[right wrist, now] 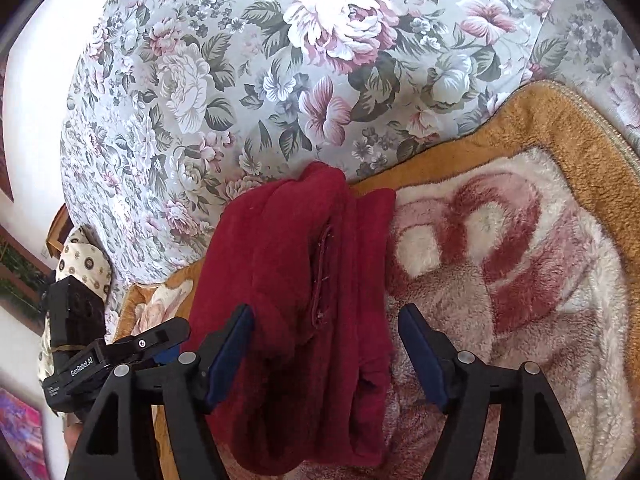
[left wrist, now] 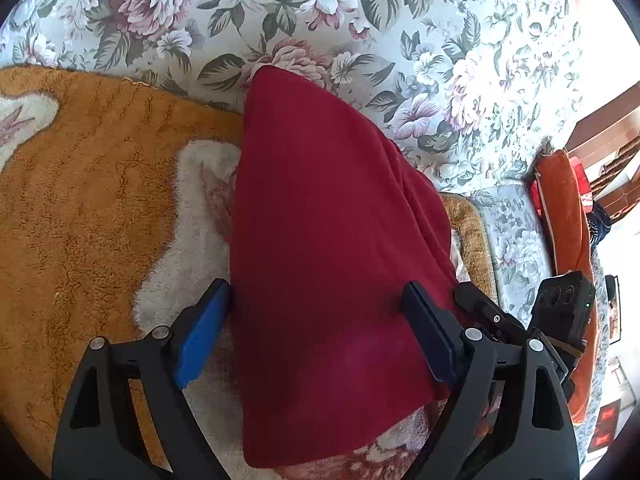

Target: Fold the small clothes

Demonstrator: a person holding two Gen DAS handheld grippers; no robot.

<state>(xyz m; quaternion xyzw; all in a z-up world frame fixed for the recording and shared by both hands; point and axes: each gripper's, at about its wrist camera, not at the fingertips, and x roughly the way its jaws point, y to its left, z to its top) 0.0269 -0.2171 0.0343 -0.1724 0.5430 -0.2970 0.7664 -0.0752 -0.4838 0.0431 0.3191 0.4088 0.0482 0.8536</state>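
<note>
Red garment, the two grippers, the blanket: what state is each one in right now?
Red garment: folded into a long strip, lying on the blanket.
Left gripper: open, straddling the garment.
Right gripper: open, garment between its fingers.
Blanket: spread flat over the floral sheet.

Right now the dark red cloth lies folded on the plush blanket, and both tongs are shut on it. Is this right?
Not quite. Both wrist views show the tongs open: the left tongs and right tongs straddle the red cloth without pinching it. It does lie folded on the blanket.

Bright daylight, soft shadows; overexposed glare at side edges, probably window; strong fisheye warp, dark corners; focus sharp.
</note>
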